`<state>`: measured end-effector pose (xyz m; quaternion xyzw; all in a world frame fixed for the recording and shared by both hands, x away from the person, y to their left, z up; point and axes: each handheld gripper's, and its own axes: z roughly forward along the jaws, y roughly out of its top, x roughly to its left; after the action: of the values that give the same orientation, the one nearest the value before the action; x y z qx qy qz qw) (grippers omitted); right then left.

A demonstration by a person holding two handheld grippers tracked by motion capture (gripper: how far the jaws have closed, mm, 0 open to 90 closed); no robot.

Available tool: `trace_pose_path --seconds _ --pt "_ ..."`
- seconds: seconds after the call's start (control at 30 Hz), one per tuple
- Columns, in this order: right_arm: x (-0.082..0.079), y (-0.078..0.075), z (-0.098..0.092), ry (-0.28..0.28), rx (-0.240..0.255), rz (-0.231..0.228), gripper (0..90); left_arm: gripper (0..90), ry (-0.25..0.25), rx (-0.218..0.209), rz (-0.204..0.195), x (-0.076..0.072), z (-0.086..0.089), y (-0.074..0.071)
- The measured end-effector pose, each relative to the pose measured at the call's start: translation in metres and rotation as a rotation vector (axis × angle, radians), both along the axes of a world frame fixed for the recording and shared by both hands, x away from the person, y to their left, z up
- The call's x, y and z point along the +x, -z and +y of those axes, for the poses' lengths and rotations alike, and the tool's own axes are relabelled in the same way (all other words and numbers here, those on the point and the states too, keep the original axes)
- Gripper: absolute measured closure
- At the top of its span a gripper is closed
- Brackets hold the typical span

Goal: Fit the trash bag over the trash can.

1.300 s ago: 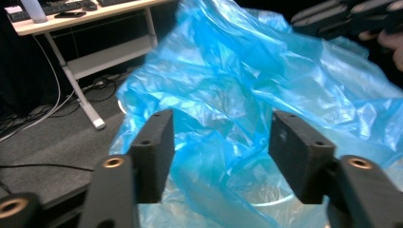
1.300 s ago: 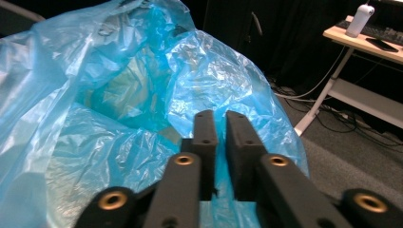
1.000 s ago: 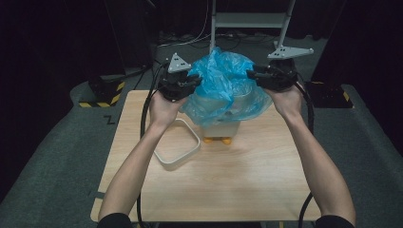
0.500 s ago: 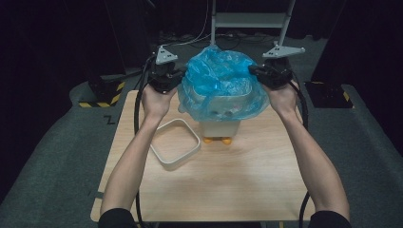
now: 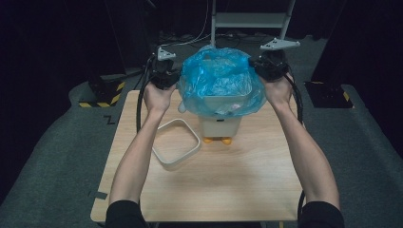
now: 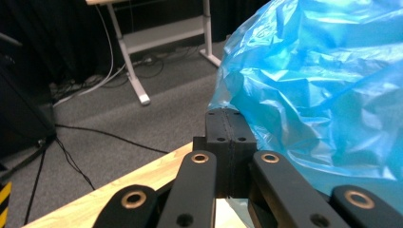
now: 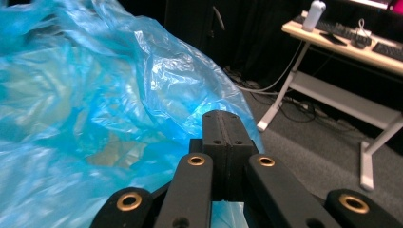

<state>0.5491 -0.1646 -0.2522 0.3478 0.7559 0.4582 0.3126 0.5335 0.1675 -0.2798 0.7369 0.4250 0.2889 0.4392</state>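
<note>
1. Jaws of both grippers are pressed together. The left gripper (image 5: 165,76) sits at the left side of the blue plastic bag (image 5: 219,83), the right gripper (image 5: 270,66) at its right side. In the two gripper views each pair of pads meets face to face, and I cannot tell whether a fold of film is pinched between them or only lies beside them.

2. The bag is draped over the mouth of the small white bin (image 5: 219,124), which stands on the wooden table (image 5: 228,185). In the left gripper view the bag bulges just to the right of the closed jaws (image 6: 227,142); in the right gripper view it billows to their left (image 7: 223,142).

3. The step in hand looks like spreading the bag's edge down over the bin's rim. To do it well, draw both sides outward and down evenly, so the film is not torn and the light bin is not tipped.

4. Keep clear of the white frame (image 5: 175,142) lying apart, in front of the left gripper.
</note>
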Motion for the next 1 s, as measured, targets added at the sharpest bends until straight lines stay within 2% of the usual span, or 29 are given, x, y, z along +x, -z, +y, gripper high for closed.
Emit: trace_pose_path --seconds 0.2,0.4,0.53,0.77,0.87,1.0 --pt "0.013 0.003 0.001 0.023 0.02 0.021 90.0 90.0 -0.005 0.01 0.046 0.012 -0.003 0.013" --pt "0.024 0.005 0.004 0.036 0.0 0.042 90.0 90.0 -0.005 0.024 0.087 0.021 -0.006 0.024" --pt "0.03 0.011 0.003 0.049 -0.012 0.072 90.0 90.0 0.0 0.042 0.107 0.024 -0.009 0.031" --pt "0.036 0.02 0.005 0.042 -0.023 0.117 90.0 90.0 0.018 0.072 0.134 0.027 -0.015 0.037" --pt "0.036 0.02 0.004 0.035 -0.013 0.127 89.8 87.7 0.021 0.049 0.112 0.023 -0.013 0.034" --pt "0.028 0.015 -0.001 0.042 0.018 0.093 81.0 68.8 -0.017 -0.014 0.051 0.011 -0.002 0.022"
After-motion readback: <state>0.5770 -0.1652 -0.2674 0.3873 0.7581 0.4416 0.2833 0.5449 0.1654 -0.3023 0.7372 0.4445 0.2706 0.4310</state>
